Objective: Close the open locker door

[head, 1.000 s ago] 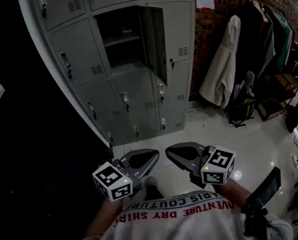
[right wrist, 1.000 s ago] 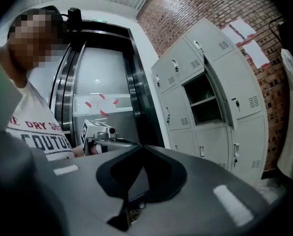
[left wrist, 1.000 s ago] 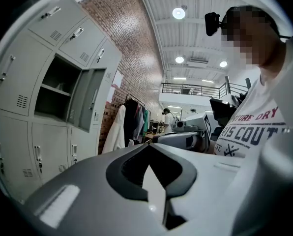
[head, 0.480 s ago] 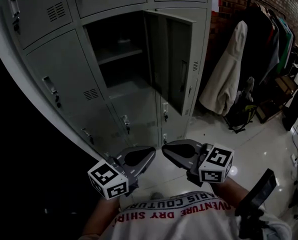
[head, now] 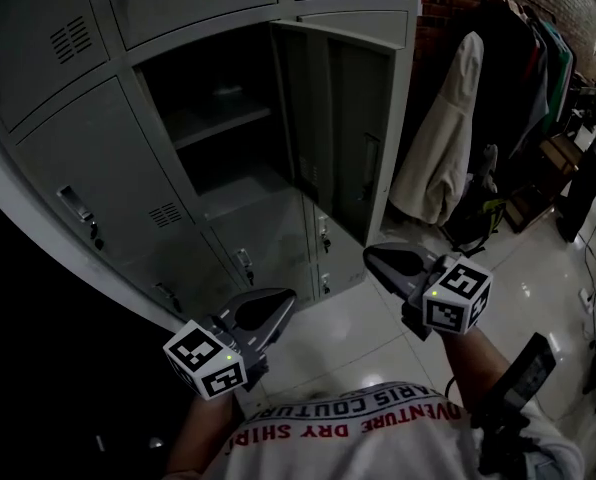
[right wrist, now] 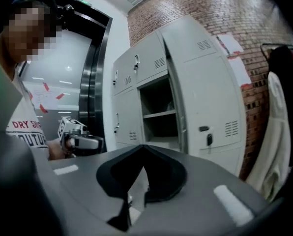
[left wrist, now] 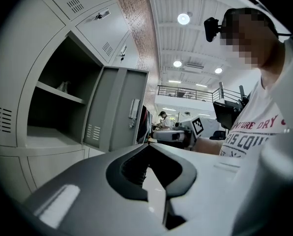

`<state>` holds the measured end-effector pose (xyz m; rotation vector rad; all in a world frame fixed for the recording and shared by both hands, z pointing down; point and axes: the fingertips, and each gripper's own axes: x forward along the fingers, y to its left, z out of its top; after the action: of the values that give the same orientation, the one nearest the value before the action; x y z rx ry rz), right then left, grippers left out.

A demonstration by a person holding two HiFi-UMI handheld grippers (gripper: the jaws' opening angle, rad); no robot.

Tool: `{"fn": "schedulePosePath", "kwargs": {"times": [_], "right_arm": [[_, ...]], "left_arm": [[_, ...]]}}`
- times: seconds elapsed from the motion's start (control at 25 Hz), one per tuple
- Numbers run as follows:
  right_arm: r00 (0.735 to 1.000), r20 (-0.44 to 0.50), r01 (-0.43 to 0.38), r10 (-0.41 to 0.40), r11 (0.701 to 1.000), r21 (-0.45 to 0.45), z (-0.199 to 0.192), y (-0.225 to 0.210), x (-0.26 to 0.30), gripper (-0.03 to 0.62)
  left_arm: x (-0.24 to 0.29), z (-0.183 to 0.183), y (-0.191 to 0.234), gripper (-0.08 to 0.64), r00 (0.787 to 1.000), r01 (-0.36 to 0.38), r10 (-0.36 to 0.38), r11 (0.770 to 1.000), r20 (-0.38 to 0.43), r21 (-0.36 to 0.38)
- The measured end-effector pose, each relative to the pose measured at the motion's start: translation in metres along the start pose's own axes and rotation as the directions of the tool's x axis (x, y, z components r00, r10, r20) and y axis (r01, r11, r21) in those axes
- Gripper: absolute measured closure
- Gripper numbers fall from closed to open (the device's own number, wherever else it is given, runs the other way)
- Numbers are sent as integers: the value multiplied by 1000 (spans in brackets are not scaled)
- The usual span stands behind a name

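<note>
Grey metal locker door [head: 338, 118] stands swung out, right of its dark opening. It looks hard, stiff and easy to swing, so push flat near its free edge. Left hand-held gripper [head: 278, 306] and right hand-held gripper [head: 375, 258] are pinched closed, holding nothing, apart from the door.

Head view looks down; all three share the locker door [head: 344, 118].

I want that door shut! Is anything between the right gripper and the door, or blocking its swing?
Nothing visible does. Open air separates the right gripper from the door, and nothing sticks out of the locker opening.
</note>
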<state>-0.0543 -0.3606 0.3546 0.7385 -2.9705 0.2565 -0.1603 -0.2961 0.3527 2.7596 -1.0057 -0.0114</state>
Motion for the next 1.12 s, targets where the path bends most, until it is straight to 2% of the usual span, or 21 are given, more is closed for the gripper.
{"fn": "schedulePosePath", "kwargs": {"times": [0.08, 0.16, 0.24, 0.36, 0.52, 0.76, 0.92, 1.12], "right_arm": [[993, 26, 115, -114, 992, -54, 23, -41, -7, 597], [974, 68, 223, -217, 969, -103, 48, -77, -12, 597], [954, 112, 289, -276, 949, -122, 72, -102, -12, 597], [937, 142, 338, -319, 931, -136, 93, -123, -4, 597], [945, 126, 321, -302, 931, -172, 99, -124, 14, 597], [956, 114, 291, -272, 930, -225, 92, -100, 28, 601], [976, 108, 213, -191, 942, -261, 87, -67, 46, 601], [992, 102, 104, -74, 934, -341, 89, -22, 81, 601]], "left_arm": [[-1, 2, 6, 557, 1000, -1, 1, 1000, -2, 3], [-3, 4, 13, 557, 1000, -2, 2, 1000, -1, 3], [-5, 5, 18, 557, 1000, -1, 1, 1000, 3, -1], [-8, 7, 24, 557, 1000, 4, -4, 1000, 8, -2], [-10, 9, 32, 557, 1000, 12, -12, 1000, 12, -3], [-9, 8, 41, 557, 1000, 28, -28, 1000, 6, -4], [-10, 7, 47, 557, 999, 34, -34, 999, 0, -7], [-23, 7, 61, 557, 1000, 5, -5, 1000, 8, -15]]}}
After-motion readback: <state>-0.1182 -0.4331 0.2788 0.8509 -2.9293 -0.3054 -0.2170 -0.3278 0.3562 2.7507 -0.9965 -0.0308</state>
